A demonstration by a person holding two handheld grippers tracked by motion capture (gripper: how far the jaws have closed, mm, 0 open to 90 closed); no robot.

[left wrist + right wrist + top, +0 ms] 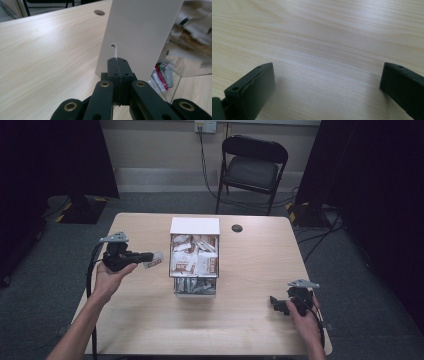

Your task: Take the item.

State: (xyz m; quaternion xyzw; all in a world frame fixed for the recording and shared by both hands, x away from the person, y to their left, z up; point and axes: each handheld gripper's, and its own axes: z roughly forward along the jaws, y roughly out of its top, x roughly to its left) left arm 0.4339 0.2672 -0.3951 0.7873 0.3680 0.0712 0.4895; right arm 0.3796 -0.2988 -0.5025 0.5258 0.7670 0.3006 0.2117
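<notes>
A clear box (195,225) with a white back panel stands mid-table, packed with white and brown sachets (192,257). Left of it, my left gripper (149,256) is held above the table, shut on a white sachet (155,261) that sticks out toward the box. In the left gripper view the jaws (118,62) are closed and the sachet's thin curled edge (115,48) pokes up between them, just before the box's white wall (140,32). My right gripper (276,304) rests low near the table's front right, open, with bare wood between its jaws (327,85).
The wooden table (250,270) has a round cable hole (237,228) behind and right of the box. A black folding chair (253,165) stands beyond the far edge. More sachets lie in the box's clear lower part (160,78).
</notes>
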